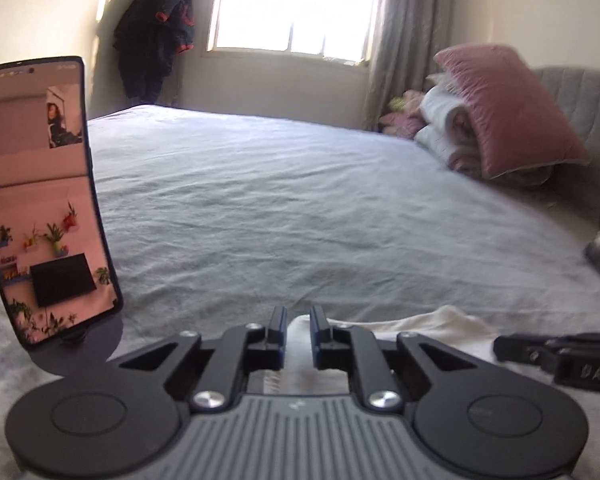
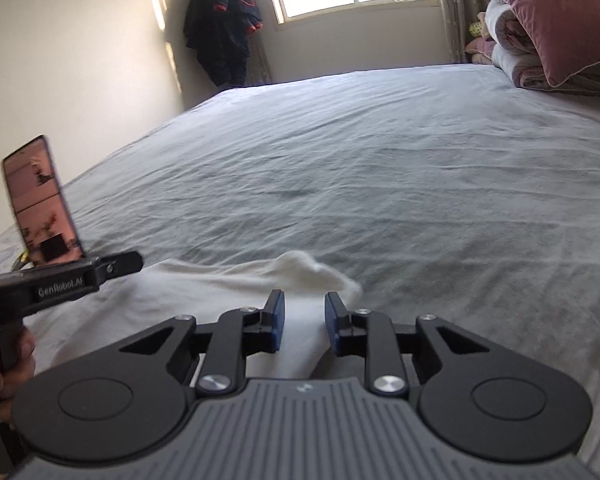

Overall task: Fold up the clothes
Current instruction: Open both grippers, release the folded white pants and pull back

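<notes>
1. Your left gripper (image 1: pixel 298 314) sits low over the near edge of the bed, its fingers drawn to a narrow gap with white cloth showing between them; you cannot tell from either view whether the pads actually pinch the fabric.
2. Your right gripper (image 2: pixel 304 304) is just beside it, fingers parted a little wider, with the same cloth running up between the blue pads (image 2: pixel 277 322) but not visibly clamped.
3. The white garment (image 2: pixel 204 284) lies crumpled on the grey bedsheet (image 2: pixel 380 168) at the near edge, spread from under the left gripper across to a raised bump of fabric just ahead of your right fingertips.
4. In the left wrist view the garment (image 1: pixel 432 322) shows as a pale strip between the two tools, and the right gripper enters from the right edge, touching or just above the cloth.
5. A phone (image 1: pixel 46 196) stands upright on a round stand on the bed, left of your left gripper, screen lit.
6. At the head of the bed a pink pillow (image 1: pixel 512 112) leans on rolled blankets (image 1: pixel 444 128), well apart from the garment.
7. A dark jacket (image 1: pixel 156 32) hangs in the corner by the window (image 1: pixel 292 4).
</notes>
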Demonstrator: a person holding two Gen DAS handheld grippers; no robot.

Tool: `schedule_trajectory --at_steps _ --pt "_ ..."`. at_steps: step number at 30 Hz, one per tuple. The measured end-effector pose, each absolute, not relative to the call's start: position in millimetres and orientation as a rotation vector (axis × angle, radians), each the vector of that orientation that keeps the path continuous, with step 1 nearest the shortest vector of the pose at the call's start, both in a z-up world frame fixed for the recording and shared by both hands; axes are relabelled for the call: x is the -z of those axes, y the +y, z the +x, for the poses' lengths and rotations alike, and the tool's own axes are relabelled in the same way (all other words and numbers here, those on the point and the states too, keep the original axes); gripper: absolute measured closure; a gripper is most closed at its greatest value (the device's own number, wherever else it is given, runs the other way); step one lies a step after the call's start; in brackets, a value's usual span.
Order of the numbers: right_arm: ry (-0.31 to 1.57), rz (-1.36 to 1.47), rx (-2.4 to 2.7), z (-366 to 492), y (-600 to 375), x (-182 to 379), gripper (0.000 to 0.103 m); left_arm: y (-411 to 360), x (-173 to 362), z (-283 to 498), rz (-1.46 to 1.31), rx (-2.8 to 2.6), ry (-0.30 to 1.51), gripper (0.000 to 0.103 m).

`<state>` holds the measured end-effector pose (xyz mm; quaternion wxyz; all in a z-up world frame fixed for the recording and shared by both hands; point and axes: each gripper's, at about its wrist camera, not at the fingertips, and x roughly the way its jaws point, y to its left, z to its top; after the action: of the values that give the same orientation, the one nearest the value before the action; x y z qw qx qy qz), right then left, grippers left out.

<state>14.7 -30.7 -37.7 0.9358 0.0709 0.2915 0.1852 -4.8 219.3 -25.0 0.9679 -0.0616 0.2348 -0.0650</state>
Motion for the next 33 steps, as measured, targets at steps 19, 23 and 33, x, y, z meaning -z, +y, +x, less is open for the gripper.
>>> schedule_trajectory --at_steps 19,23,33 --pt "0.564 -0.003 -0.383 -67.8 -4.6 47.0 0.064 221.7 42.7 -54.8 0.090 0.341 0.557 0.066" --pt "0.609 0.042 -0.367 -79.5 -16.6 49.8 0.061 214.2 36.6 -61.7 0.184 0.369 0.615 0.035" --pt "0.735 0.031 -0.278 -77.1 -24.2 38.7 0.032 208.4 32.7 -55.3 0.168 0.333 0.755 0.003"
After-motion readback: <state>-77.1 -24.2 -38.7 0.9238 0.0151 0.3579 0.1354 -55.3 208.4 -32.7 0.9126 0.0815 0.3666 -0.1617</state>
